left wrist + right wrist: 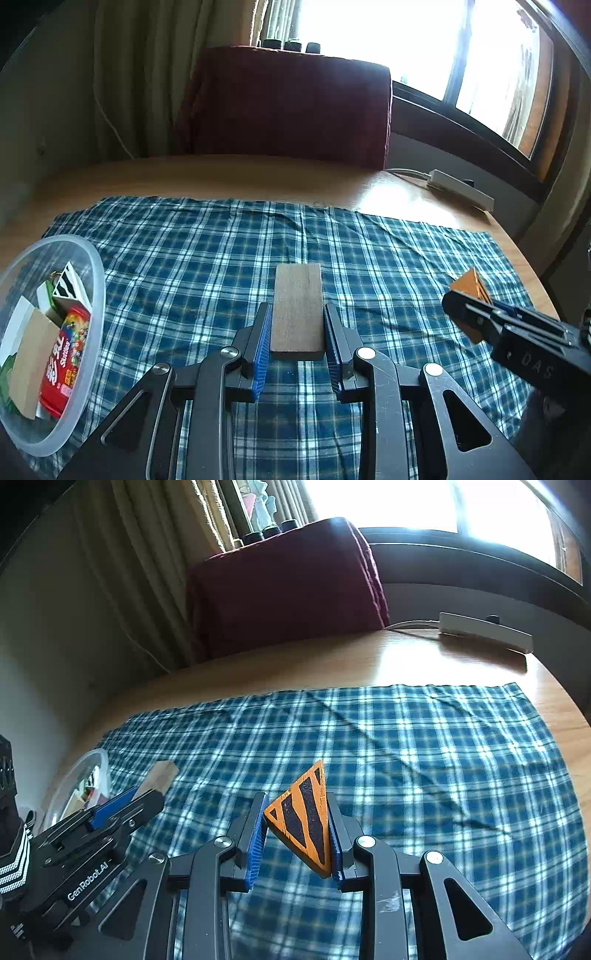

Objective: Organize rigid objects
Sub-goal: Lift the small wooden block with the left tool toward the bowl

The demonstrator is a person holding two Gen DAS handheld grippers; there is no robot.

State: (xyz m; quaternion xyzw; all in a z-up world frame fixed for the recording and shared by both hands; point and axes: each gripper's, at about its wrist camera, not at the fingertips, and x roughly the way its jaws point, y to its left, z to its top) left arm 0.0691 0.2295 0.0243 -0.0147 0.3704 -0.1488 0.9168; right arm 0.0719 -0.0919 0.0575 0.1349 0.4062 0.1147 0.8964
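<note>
A plain rectangular wooden block (297,310) is held in the left claw (297,343), which is closed on the two long sides of the block. The long axis of the block runs forward along the fingers, and the block is carried above the blue checked cloth (221,251) that covers the wooden tabletop (221,173). An orange triangular wooden block with black stripes (304,821) is gripped in the right claw (297,843), with one point directed forward and up; it is also held over the cloth.

The clear round plastic container (96,291), where a red candy box (64,360) and other blocks are already kept, stands at the left edge of the cloth. It lies just to the left of the left claw and well apart from the right claw. So the left hand is judged nearer, and the plain block probably must be swung leftward and tipped down over the rim.
</note>
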